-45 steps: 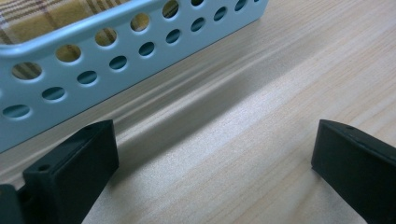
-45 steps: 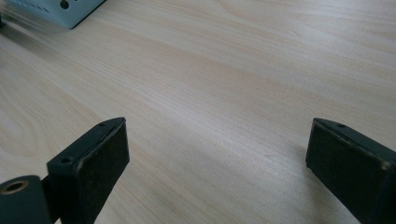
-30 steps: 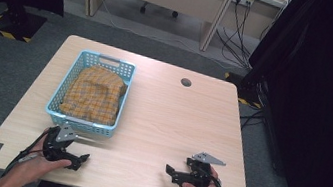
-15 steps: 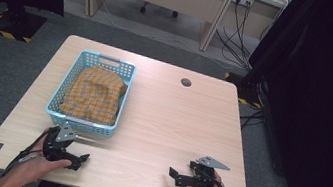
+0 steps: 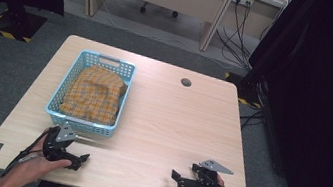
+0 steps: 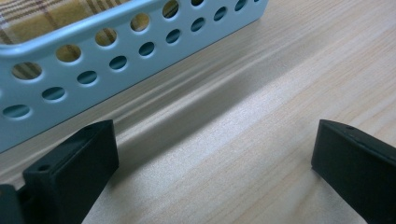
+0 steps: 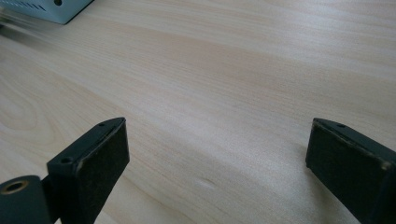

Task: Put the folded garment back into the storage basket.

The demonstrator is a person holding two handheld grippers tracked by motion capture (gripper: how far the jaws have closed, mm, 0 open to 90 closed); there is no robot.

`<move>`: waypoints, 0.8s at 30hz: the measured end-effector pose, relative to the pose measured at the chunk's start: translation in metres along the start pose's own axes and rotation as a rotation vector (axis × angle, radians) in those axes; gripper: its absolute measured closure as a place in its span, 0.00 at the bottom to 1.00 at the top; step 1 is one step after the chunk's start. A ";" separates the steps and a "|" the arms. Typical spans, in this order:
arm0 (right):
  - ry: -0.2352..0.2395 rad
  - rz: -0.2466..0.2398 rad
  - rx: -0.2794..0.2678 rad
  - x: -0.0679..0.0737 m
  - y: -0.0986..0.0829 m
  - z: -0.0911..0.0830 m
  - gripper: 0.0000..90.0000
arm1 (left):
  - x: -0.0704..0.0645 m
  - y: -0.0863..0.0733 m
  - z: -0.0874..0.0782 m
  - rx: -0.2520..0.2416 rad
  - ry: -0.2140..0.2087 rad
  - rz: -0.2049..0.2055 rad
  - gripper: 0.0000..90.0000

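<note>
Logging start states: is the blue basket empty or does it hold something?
Not empty. The blue basket holds a yellow plaid cloth, bunched inside it; the cloth shows through the wall's holes in the left gripper view.

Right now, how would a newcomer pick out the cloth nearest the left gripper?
Start at the wooden table, then find the light-blue perforated basket on its left half. Inside lies the folded cloth: the only soft item, in orange-yellow plaid.

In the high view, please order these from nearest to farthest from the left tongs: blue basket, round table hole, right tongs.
1. Blue basket, just beyond the left tongs.
2. Right tongs, across the near edge.
3. Round table hole, far right side.
</note>
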State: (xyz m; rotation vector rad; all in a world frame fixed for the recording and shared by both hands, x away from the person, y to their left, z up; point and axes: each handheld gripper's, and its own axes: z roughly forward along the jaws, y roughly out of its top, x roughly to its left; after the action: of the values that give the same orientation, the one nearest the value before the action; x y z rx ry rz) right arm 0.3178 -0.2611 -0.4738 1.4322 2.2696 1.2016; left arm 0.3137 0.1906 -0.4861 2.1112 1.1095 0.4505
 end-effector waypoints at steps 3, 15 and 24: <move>-0.001 0.001 -0.005 0.000 -0.001 -0.002 0.07 | 0.000 0.000 0.000 0.000 0.000 0.000 0.00; -0.005 0.011 -0.014 -0.001 -0.007 -0.008 0.07 | 0.000 0.000 0.000 0.000 0.000 0.000 0.00; -0.016 0.018 -0.023 -0.004 -0.011 -0.014 0.07 | 0.000 0.000 0.000 0.000 0.000 0.000 0.00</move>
State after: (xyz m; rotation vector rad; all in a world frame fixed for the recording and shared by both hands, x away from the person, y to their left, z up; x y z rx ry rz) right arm 0.3045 -0.2738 -0.4735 1.4521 2.2298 1.2122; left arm 0.3137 0.1906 -0.4861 2.1109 1.1097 0.4509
